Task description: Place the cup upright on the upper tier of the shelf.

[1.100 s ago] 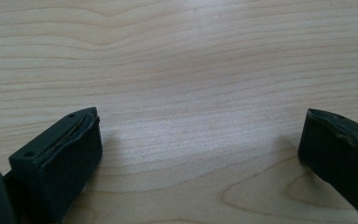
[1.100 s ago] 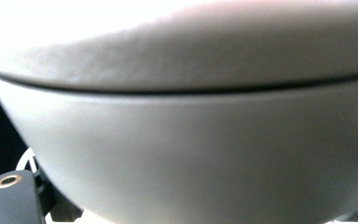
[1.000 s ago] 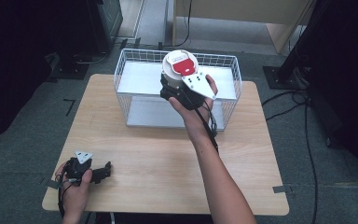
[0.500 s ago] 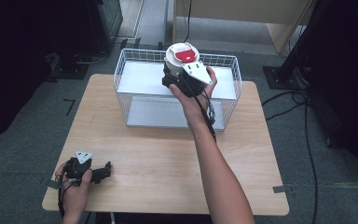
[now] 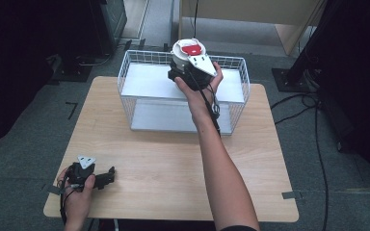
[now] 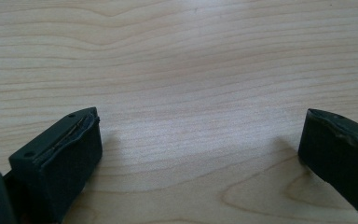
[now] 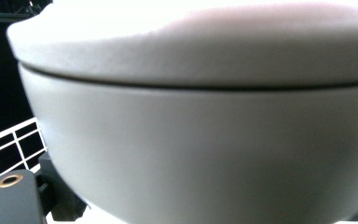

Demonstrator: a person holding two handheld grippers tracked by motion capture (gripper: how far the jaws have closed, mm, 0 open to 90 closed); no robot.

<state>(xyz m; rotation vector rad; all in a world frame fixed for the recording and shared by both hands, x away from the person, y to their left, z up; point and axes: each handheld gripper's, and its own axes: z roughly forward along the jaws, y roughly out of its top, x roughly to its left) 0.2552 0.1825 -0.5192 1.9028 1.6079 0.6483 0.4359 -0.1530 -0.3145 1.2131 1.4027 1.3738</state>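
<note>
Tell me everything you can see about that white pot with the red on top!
The white pot is round, with smooth pale walls and a lid carrying a red patch on top. It sits upright, lid closed, held up by the right gripper above the back of the white wire basket. In the right gripper view its wall looms close and blurry.

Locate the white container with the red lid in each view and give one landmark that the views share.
High view: white container at top centre, held by the right gripper above the wire basket's far side.
Left gripper view: not in it; bare tabletop between open jaws.
Right gripper view: its pale wall looms close, blurred.
Shared landmark: the basket's white wire grid.
</note>
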